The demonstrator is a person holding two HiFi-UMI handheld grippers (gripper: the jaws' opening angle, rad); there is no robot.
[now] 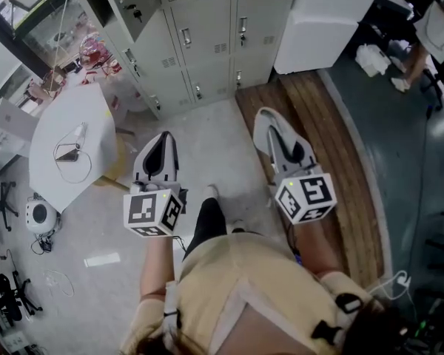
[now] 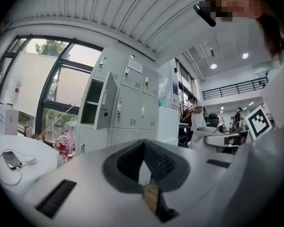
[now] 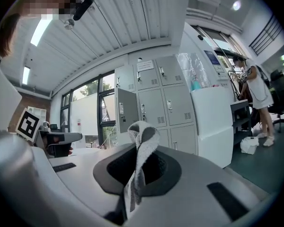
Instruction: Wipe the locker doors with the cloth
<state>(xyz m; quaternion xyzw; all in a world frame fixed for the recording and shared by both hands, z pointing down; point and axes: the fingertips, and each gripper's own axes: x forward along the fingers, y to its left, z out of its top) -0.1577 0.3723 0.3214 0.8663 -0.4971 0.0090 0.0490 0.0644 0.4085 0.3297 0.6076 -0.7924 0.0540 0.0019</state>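
Note:
The grey lockers [image 1: 207,35] stand ahead of me, and one upper door [image 1: 133,6] on their left hangs open. The right gripper view shows the same lockers [image 3: 165,103] straight beyond the jaws. My right gripper [image 3: 135,174] is shut on a grey-and-white cloth [image 3: 143,141], whose folded end sticks up from the jaws. In the head view that gripper [image 1: 268,118] is held well short of the lockers. My left gripper [image 1: 161,140] is level with it; its jaws [image 2: 148,181] are closed with nothing between them. The lockers [image 2: 128,103] lie beyond it too.
A white table [image 1: 66,124] with a phone and cable [image 1: 70,152] stands at the left. A tall white cabinet [image 1: 318,21] sits right of the lockers, by a wooden floor strip [image 1: 340,161]. A person [image 1: 422,28] stands at the far right. A small white device [image 1: 37,214] lies on the floor.

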